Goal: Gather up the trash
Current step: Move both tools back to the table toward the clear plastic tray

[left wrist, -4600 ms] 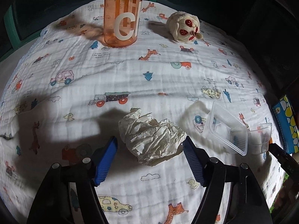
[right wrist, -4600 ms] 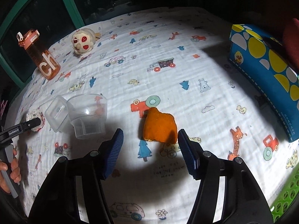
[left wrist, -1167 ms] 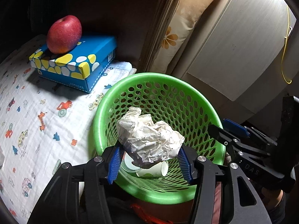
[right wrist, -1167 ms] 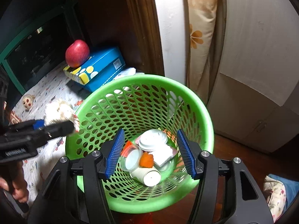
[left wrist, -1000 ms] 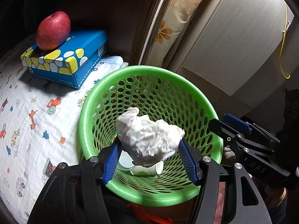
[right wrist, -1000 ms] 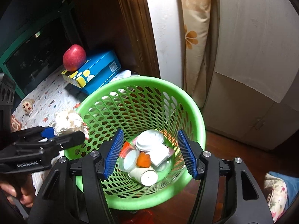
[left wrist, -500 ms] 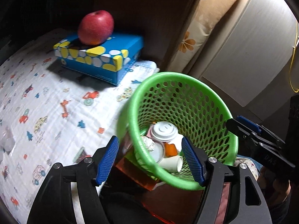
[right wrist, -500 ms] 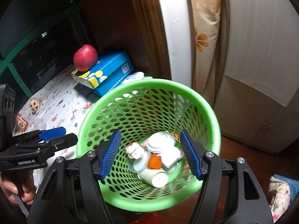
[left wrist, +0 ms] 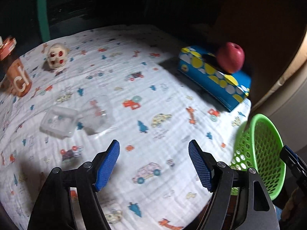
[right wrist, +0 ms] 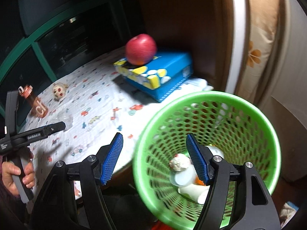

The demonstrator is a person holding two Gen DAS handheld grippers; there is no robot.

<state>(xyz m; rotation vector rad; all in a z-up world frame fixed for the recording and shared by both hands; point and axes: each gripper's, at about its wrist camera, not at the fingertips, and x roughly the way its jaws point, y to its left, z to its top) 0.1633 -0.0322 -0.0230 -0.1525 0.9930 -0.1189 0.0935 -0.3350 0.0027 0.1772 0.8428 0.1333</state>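
Observation:
My left gripper [left wrist: 154, 165] is open and empty above the printed cloth of the table [left wrist: 172, 143]. A clear plastic box [left wrist: 58, 121] and a clear plastic cup [left wrist: 96, 115] lie on the cloth ahead of it to the left. The green mesh basket [right wrist: 247, 118] stands beside the table; it also shows at the right edge of the left wrist view [left wrist: 268, 164]. The crumpled paper ball [right wrist: 179, 163] lies in it with white cups and an orange piece. My right gripper [right wrist: 154, 160] is open and empty over the basket's near rim.
An orange water bottle [left wrist: 17, 74] and a small skull-like toy [left wrist: 56, 56] stand at the far left of the table. A blue spotted box [left wrist: 213, 76] with a red apple [left wrist: 231, 57] on it sits at the far right. A floral curtain [right wrist: 255, 38] hangs behind the basket.
The left gripper opened and dropped the paper ball into the basket, then swung left, back over the table. The right gripper shifted left, from over the basket's middle to its near rim.

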